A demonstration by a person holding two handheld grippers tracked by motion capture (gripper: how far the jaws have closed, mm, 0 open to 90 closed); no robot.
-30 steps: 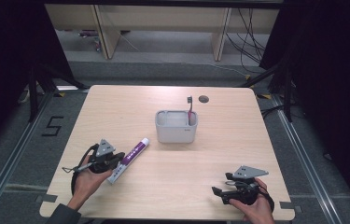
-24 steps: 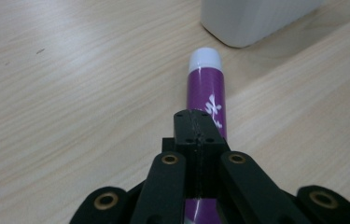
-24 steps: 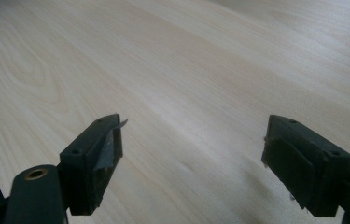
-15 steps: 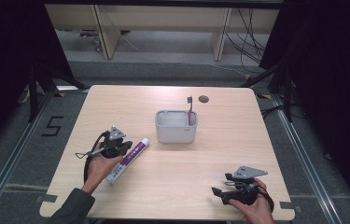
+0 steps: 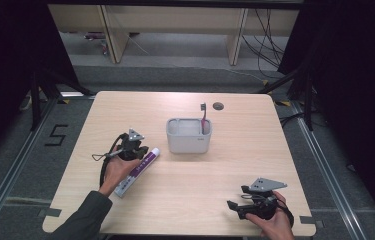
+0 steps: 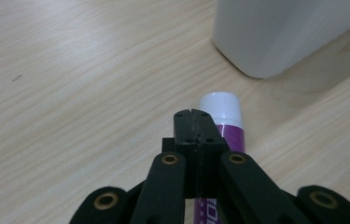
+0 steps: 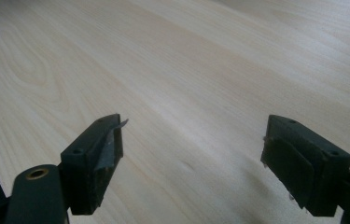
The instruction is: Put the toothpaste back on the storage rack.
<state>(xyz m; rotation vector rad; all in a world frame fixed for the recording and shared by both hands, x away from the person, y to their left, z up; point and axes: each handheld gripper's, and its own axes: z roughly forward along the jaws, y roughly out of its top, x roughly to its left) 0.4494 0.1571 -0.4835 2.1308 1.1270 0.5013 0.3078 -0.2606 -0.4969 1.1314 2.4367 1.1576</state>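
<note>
The purple toothpaste tube (image 5: 137, 170) lies on the wooden table (image 5: 295, 145), white cap toward the grey holder (image 5: 188, 136) with its pink toothbrush (image 5: 204, 118). The left gripper (image 6: 195, 122), jaws clenched together with nothing between them, hovers over the cap end. The right gripper (image 5: 231, 206) rests released near the front edge, open tabletop around it.

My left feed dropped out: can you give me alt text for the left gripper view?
The left claw, jaws shut together, hangs above a purple toothpaste tube lying on the wooden table. The tube's white cap points toward a white container beyond.
</note>
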